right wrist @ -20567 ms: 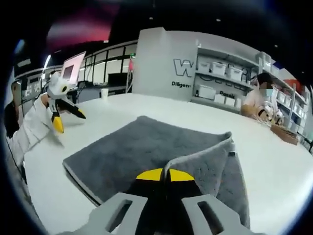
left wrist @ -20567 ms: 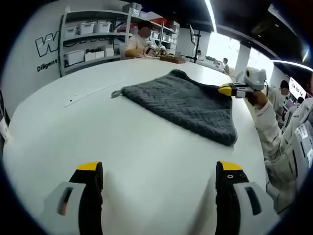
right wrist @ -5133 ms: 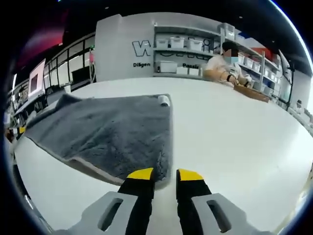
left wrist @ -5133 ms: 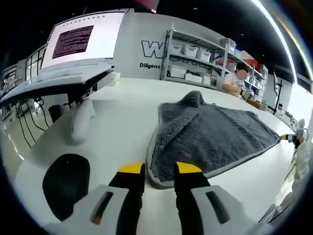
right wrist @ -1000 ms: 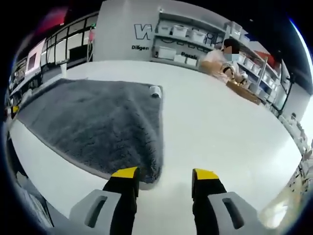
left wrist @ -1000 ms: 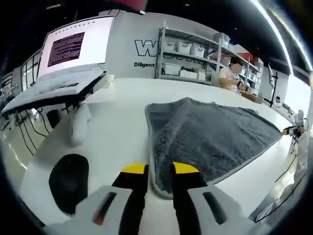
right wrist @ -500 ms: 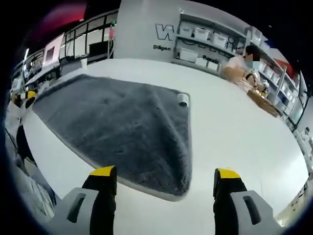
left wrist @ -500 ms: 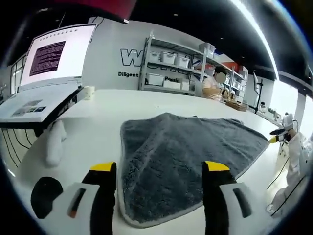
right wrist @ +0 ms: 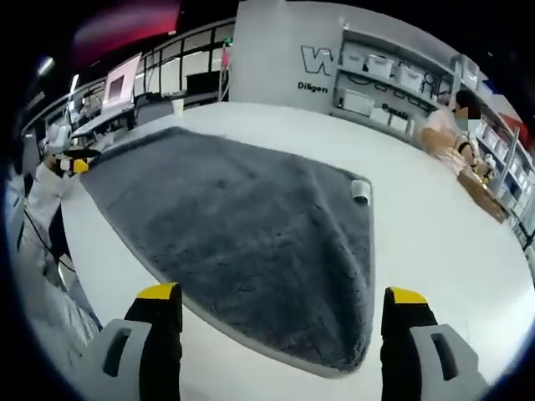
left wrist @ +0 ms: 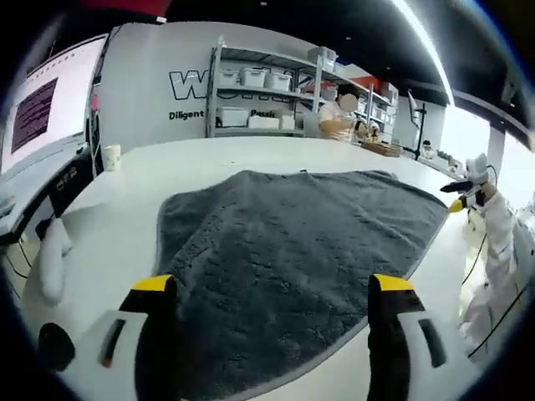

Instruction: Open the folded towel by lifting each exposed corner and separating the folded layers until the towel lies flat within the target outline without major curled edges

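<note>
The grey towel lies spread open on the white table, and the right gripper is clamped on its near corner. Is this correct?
Not quite. The grey towel does lie spread open on the white table, but the right gripper is not clamped: in the right gripper view its jaws stand wide open, clear of the near corner.

Dk grey towel (left wrist: 292, 251), white table (right wrist: 435, 225)

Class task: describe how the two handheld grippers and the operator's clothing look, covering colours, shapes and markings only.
Each gripper, left gripper and right gripper, has two black jaws with yellow tips on light grey bodies with slot-shaped openings. The left one's slot shows an orange-red mark. Seen from across the towel, a white sleeve covers the arm.
</note>
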Motion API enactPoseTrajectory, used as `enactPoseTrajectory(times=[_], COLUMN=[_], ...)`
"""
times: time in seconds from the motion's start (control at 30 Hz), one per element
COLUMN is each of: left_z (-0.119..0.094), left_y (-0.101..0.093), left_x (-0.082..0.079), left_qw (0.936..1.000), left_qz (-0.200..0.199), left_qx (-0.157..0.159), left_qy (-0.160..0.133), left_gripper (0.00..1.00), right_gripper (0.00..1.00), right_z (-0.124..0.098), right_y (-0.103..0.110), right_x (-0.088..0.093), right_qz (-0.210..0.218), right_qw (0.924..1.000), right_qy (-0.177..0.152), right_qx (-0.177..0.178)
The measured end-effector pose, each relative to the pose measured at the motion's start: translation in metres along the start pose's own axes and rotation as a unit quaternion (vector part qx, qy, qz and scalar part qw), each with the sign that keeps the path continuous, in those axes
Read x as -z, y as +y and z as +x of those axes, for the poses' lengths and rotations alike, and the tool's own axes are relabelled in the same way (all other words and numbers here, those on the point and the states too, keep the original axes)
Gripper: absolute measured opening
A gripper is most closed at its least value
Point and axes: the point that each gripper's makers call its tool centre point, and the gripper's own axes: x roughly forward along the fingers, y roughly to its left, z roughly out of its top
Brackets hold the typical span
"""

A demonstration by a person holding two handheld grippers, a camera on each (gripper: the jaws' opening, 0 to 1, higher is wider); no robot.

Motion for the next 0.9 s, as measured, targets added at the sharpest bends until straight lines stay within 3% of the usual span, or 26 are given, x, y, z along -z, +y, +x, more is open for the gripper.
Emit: enactPoseTrajectory(times=[0.17, 0.33, 0.53, 0.7, 0.9], left_z=[0.011, 0.015, 0.018, 0.020, 0.021], left_y=[-0.021, -0.035, -0.040, -0.045, -0.051], left_x=[-0.001, -0.008, -0.008, -0.008, -0.008], left_qw=[0.9992, 0.9978, 0.9976, 0.9973, 0.9968], left_qz=[0.017, 0.004, 0.009, 0.009, 0.005], left_qx=[0.035, 0.066, 0.068, 0.072, 0.080], left_qy=[0.009, -0.007, -0.005, -0.003, -0.004], left_gripper=[0.99, 0.99, 0.99, 0.99, 0.98], right_gripper=[0.99, 0.99, 0.96, 0.92, 0.81], right_z=[0.009, 0.017, 0.021, 0.022, 0.024], right_y=[0.006, 0.003, 0.004, -0.004, -0.011], right_x=[-0.005, -0.018, -0.032, -0.054, -0.080], right_qz=[-0.008, -0.016, -0.027, -0.031, -0.037], right_qw=[0.9998, 0.9995, 0.9987, 0.9977, 0.9941], right_qy=[0.008, 0.001, -0.010, -0.041, -0.089], right_qx=[-0.015, -0.026, -0.043, -0.044, -0.050])
